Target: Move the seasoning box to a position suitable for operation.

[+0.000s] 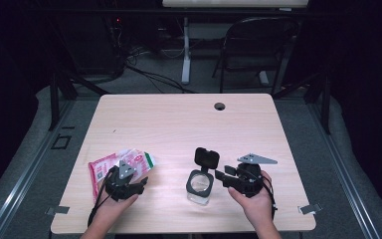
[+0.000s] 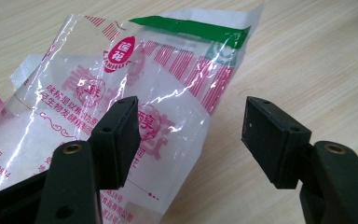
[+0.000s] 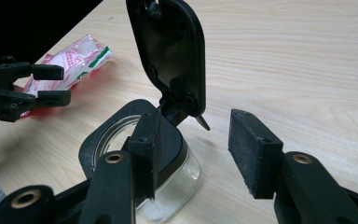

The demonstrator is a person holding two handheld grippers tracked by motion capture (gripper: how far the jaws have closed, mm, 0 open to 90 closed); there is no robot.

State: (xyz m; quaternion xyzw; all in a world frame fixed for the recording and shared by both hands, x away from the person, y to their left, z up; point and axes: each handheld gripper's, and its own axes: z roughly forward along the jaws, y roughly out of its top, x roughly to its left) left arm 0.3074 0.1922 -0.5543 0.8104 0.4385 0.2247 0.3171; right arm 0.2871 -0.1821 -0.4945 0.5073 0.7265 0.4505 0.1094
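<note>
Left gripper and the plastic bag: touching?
Cannot tell. In the left gripper view the left gripper stands open over the plastic bag; one pad overlaps it, without plain contact or a gap.

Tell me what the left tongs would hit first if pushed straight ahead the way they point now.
Most likely the pink and white plastic packet: it lies on the table just ahead of the open left tongs, partly under one jaw. Depth is hard to judge.

Bag (image 2: 135, 107) lower end cut off at frame btm; small print too blurry.
</note>
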